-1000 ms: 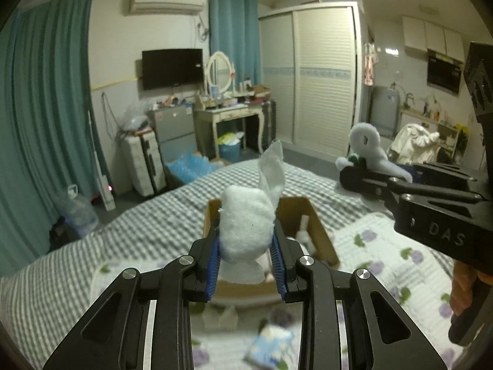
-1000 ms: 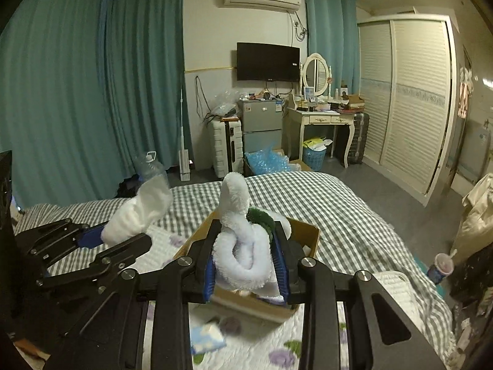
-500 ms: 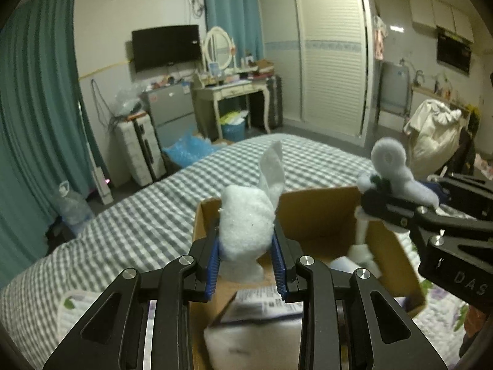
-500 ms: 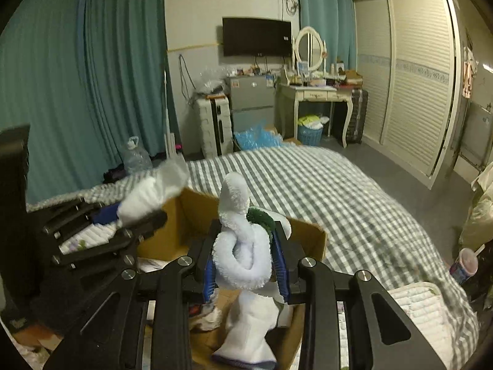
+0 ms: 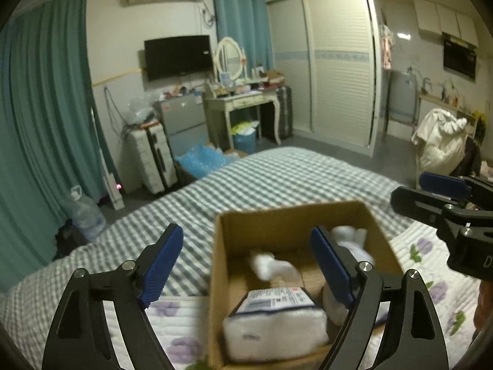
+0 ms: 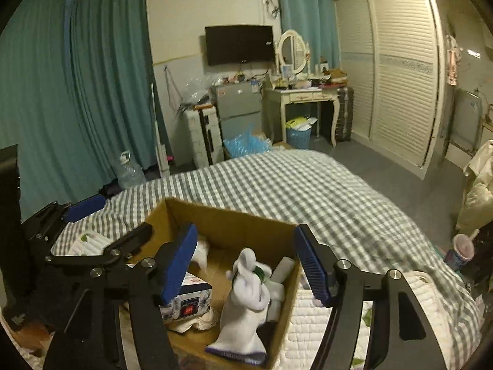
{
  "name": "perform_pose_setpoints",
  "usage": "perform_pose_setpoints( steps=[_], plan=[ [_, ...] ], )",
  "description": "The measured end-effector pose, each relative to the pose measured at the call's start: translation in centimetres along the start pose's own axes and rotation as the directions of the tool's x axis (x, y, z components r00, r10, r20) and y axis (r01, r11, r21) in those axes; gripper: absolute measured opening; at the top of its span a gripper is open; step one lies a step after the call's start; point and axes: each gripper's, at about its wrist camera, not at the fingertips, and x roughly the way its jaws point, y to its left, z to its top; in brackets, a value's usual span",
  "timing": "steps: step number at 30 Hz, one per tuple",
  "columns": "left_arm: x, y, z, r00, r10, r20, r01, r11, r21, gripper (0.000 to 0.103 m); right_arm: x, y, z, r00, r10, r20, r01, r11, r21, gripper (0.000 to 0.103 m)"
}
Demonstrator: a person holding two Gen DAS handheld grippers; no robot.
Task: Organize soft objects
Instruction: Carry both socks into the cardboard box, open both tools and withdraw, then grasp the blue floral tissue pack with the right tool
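Observation:
An open cardboard box (image 5: 277,219) (image 6: 228,219) stands on the bed. My left gripper (image 5: 246,256) is open and empty over the box's near left corner. A white sock (image 5: 272,266) lies inside the box beyond it. My right gripper (image 6: 246,259) is open and empty above the box. A white sock with a green patch (image 6: 246,296) stands below it in the box. A wrapped tissue pack (image 5: 274,323) (image 6: 191,300) lies at the box's near end. The right gripper shows in the left wrist view (image 5: 443,197).
The bed has a grey checked cover (image 5: 277,178) and a white quilt with purple flowers (image 5: 172,333). More white soft items (image 5: 351,240) lie in the box. A drink cup (image 6: 460,248) stands right of the bed. A desk and suitcases stand at the far wall.
Both grippers have opened and let go of their white socks, which now lie in the box. Both grippers have drawn back a little above the box.

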Motion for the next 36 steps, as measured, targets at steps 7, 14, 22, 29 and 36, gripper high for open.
perform_pose_setpoints(
  steps=[7, 14, 22, 29, 36],
  plan=[
    [-10.8, 1.1, 2.3, 0.993, 0.022, 0.118, -0.027, 0.999, 0.042, 0.088, -10.2, 3.3, 2.4, 0.997, -0.028, 0.066, 0.031, 0.999, -0.036, 0.067],
    [-20.5, 2.7, 2.3, 0.978, 0.013, 0.209, -0.019, 0.999, 0.029, 0.095, -20.6, 8.5, 3.1, 0.99, -0.051, 0.128, 0.064, 0.993, -0.096, 0.085],
    [-22.6, 4.8, -2.7, 0.99, 0.031, 0.135, -0.03, 1.0, -0.007, 0.095, -24.3, 12.5, -2.4, 0.993, -0.038, 0.11, 0.05, 0.992, -0.115, 0.092],
    [-19.5, 5.9, -10.2, 0.997, 0.036, 0.061, -0.034, 0.999, -0.019, 0.095, -19.0, 13.5, -10.2, 1.0, 0.031, -0.003, -0.031, 0.998, -0.059, 0.092],
    [-12.8, 6.8, -16.6, 0.997, 0.049, -0.054, -0.051, 0.998, -0.043, 0.095, -9.1, 13.8, -16.9, 0.988, 0.0, -0.154, -0.011, 0.997, -0.071, 0.092]
  ],
)
